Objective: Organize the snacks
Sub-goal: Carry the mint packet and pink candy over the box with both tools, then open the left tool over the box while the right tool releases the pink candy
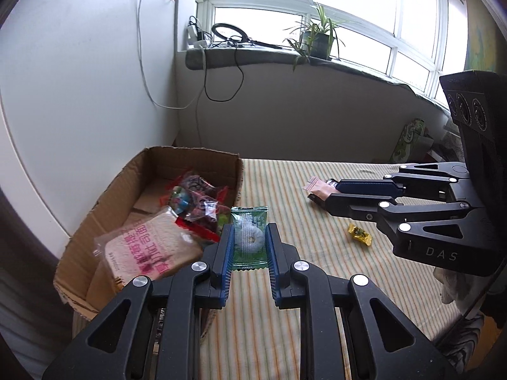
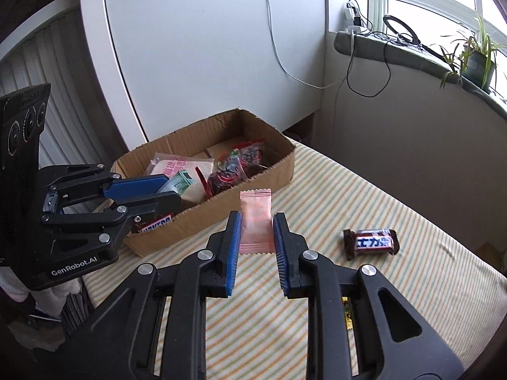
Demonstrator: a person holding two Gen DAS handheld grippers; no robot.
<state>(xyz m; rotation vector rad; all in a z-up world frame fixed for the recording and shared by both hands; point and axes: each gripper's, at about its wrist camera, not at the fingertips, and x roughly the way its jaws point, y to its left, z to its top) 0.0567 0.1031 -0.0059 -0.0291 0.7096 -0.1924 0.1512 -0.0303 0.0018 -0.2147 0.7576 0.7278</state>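
We see a raw brown corrugated cardboard box (image 2: 218, 218), matt, its cut edges ragged. The striped cloth (image 1: 317, 285) under it looks woven, soft and slightly wrinkled. The left gripper (image 1: 249, 247) is matt black plastic with shiny round metal pins and ribbed blue pads, and it clamps a glossy green film packet (image 1: 248, 237), partly clear. The right gripper (image 2: 256, 237), same finish, pinches a pale pink packet (image 2: 256, 218) with crimped ends and a dull sheen. A chocolate bar (image 2: 370, 243) wears slick foil-like wrap; the yellow candy (image 1: 359, 233) glints.
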